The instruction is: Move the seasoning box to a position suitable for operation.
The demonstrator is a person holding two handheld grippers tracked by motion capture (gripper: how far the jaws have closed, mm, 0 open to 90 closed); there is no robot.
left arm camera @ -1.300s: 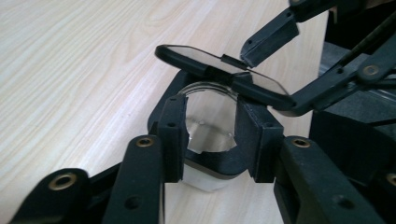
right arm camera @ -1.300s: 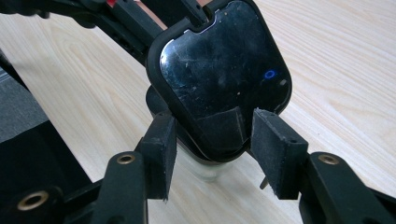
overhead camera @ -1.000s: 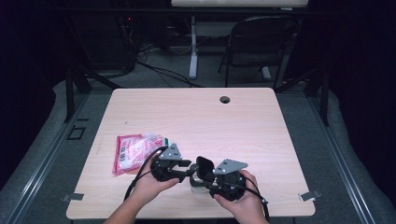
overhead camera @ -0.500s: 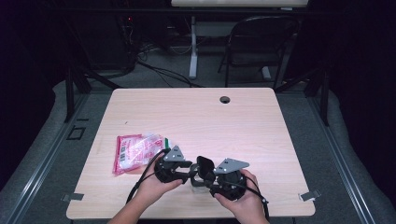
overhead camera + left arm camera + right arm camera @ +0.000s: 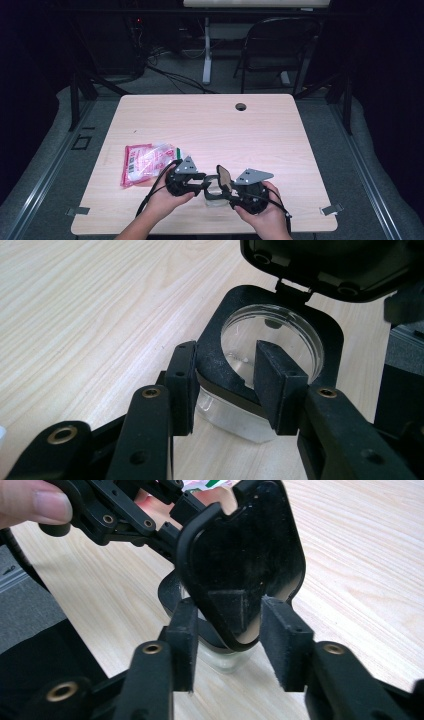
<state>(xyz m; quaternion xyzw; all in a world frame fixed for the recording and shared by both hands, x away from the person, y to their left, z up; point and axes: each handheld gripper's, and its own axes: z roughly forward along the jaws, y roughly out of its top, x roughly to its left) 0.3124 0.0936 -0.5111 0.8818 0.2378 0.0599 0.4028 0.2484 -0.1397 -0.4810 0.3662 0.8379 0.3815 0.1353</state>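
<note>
1. The clear jar stands upright on the counter, near its front edge, mouth up.
2. Its black hinged lid is tipped up almost on edge.
3. The left claw grips the jar's black collar, one jaw outside, one inside the mouth.
4. The right claw has just been closing, its jaws either side of the lid; whether they touch it, I cannot tell.
5. A red packet lies to the left.

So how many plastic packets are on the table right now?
1. A single red and clear plastic packet lies on the light wooden table, beside the left claw. The hands could hide something small.
</note>
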